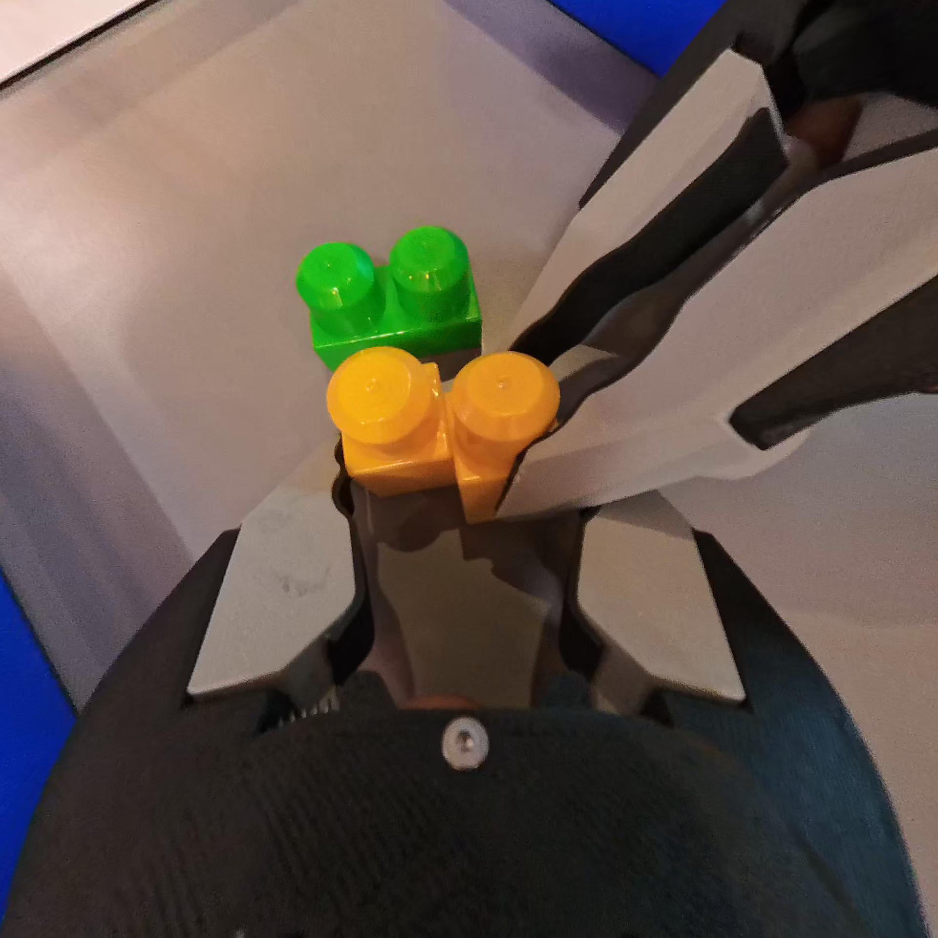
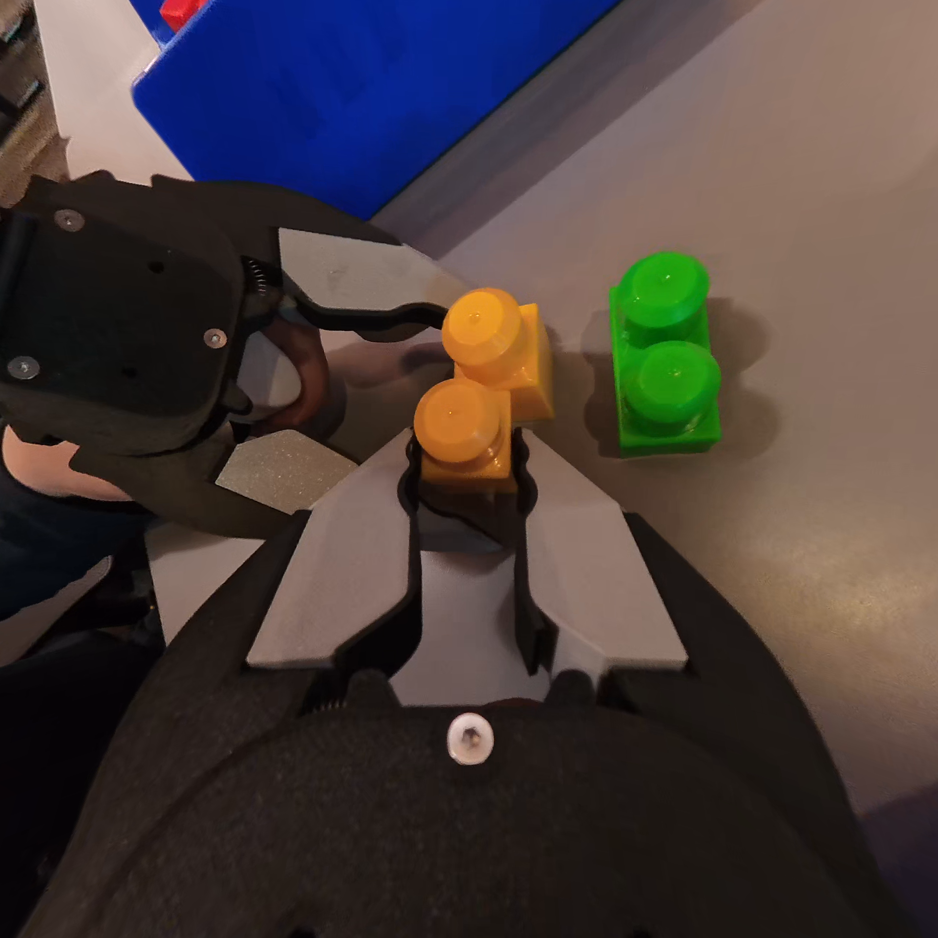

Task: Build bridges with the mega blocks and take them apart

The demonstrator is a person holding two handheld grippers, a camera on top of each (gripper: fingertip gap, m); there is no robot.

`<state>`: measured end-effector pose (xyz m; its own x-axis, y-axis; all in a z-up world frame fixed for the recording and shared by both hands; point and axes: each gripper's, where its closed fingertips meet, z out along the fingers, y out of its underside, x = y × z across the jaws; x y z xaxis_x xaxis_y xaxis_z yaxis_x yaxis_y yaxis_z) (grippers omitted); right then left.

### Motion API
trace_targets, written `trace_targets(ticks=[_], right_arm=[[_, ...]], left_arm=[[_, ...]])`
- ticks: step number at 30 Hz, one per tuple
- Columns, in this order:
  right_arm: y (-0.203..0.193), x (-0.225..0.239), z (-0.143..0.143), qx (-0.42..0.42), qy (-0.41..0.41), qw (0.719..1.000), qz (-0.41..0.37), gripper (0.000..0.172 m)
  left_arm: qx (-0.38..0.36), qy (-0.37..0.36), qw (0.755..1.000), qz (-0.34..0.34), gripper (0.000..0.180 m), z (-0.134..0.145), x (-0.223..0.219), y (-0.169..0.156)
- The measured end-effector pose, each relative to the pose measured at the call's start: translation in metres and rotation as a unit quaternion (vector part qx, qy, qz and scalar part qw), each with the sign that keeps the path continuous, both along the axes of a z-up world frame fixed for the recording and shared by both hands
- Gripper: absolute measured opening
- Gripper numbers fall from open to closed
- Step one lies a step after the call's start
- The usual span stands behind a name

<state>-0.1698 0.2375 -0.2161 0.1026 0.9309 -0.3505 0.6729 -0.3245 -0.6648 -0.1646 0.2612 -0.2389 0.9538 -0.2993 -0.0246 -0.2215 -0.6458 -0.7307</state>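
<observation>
My right tongs (image 2: 464,459) pinch 1 orange block (image 2: 464,441). My left tongs (image 1: 441,482) stand wide around the 2nd orange block (image 1: 393,431), pads not pressing. The 2 touch, pillars side by side. I judge I am placing bridge supports; next I must release, then fetch the green block (image 2: 665,360) lying near. The table (image 2: 761,558) is grey; a blue bin (image 2: 355,101) sits behind.

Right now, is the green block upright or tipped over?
Upright. The green block sits flat on the grey table, both studs pointing up, apart from the two orange blocks at the tongs.
</observation>
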Motion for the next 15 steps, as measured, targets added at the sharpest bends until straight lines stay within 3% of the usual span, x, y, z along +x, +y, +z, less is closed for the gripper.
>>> trace_targets(ticks=[6, 15], right_arm=[[-0.002, -0.006, 0.009, -0.054, 0.033, 0.998, -0.017, 0.034], [0.013, 0.001, 0.038, -0.021, 0.082, 0.996, -0.040, 0.038]], left_arm=[[0.000, -0.002, 0.998, -0.067, 0.086, 0.000, 0.001, 0.000], [0.008, 0.010, 0.997, -0.082, 0.093, 0.001, -0.008, 0.002]])
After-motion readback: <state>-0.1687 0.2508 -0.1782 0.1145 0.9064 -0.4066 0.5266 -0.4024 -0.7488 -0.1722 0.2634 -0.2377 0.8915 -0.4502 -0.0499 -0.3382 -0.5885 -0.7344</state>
